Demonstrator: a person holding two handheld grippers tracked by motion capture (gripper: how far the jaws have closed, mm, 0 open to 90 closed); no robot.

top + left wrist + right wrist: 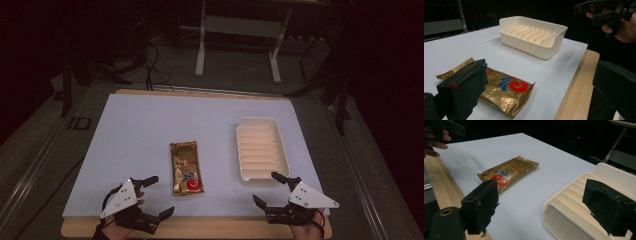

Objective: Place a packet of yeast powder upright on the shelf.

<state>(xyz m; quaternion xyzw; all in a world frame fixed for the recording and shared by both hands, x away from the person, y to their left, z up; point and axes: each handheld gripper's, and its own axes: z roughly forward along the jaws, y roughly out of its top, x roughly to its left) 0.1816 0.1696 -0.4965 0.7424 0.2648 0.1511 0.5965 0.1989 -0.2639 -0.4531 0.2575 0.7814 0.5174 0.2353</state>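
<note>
A gold foil packet [186, 168] with a red and blue swirl lies flat in the middle of the white table sheet [150, 130]; it also shows as the packet [504, 91] and the packet [507, 172] in the gripper views. A cream ribbed tray [262, 150] stands to its right, seen too as the tray [532, 36] and the tray [579, 202]. My left gripper [159, 196] is open near the front edge, left of the packet. My right gripper [267, 188] is open just in front of the tray. Both hold nothing.
A wooden table edge [225, 227] runs along the front under the sheet. Beyond the table stands a white metal frame [239, 37] on a dark floor, with cables [152, 67] at the back left.
</note>
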